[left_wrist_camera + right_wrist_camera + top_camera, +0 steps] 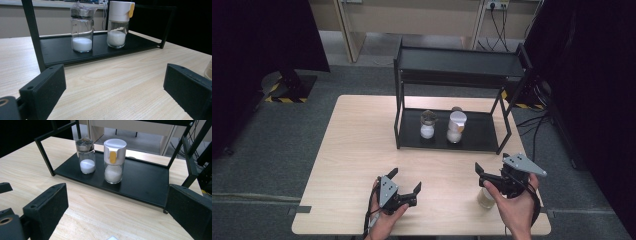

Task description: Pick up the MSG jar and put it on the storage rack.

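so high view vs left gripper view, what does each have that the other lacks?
High view alone: the rack's upper shelf, the right tool open, and a pale jar on the table under the right hand.
Left gripper view alone: a close look along the open left tool.
Both: the two jars of white powder, clear-lidded and white-capped, on the rack's bottom tray.
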### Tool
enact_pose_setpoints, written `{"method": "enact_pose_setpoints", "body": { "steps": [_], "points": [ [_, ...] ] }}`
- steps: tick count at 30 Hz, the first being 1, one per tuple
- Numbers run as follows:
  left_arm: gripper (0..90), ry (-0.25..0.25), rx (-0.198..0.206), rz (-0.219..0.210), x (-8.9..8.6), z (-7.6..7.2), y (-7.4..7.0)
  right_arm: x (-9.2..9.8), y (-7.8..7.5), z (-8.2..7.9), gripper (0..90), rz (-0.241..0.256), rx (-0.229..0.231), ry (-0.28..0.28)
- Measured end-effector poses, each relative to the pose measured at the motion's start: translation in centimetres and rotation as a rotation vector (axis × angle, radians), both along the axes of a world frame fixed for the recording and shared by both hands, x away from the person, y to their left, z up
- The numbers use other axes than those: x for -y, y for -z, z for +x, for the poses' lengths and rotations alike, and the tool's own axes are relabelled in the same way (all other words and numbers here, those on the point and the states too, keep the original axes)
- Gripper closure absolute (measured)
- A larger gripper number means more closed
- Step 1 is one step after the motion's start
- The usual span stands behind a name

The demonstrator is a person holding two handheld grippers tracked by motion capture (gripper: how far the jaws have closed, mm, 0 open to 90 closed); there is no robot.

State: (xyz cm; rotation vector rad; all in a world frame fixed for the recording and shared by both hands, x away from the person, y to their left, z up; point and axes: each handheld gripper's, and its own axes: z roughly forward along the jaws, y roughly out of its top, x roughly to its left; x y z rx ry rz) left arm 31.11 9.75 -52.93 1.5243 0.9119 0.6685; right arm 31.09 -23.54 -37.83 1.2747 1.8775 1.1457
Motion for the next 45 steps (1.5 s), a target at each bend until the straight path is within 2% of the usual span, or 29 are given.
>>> {"method": "enact_pose_setpoints", "body": {
  "steps": [11, 15, 21, 31, 35, 45],
  "points": [
    [3.6, -0.001, 0.001, -0.004, 0.0, 0.0, 0.0, 0.3, 0.8, -1.8, 4.7, 0.016, 0.039, 0.001],
    [3.7, -0.001, 0.001, -0.003, 0.0, 0.0, 0.0, 0.5, 1.1, -2.8, 4.5, 0.026, 0.066, 0.008],
    [3.7, -0.002, 0.001, -0.004, 0.0, 0.0, 0.0, 0.7, 2.0, -3.8, 4.2, 0.024, 0.067, 0.013],
    [3.7, -0.002, 0.002, -0.002, 0.0, 0.0, 0.0, 1.2, 3.3, -5.4, 3.1, 0.041, 0.116, 0.036],
    [3.7, -0.001, 0.001, 0.001, 0.0, 0.0, 0.0, 1.6, 3.6, -6.1, 2.9, 0.065, 0.142, 0.047],
    [3.7, -0.002, 0.005, 0.002, 0.0, 0.0, 0.0, 2.0, 4.7, -7.1, 2.3, 0.075, 0.149, 0.056]
  ]
}}
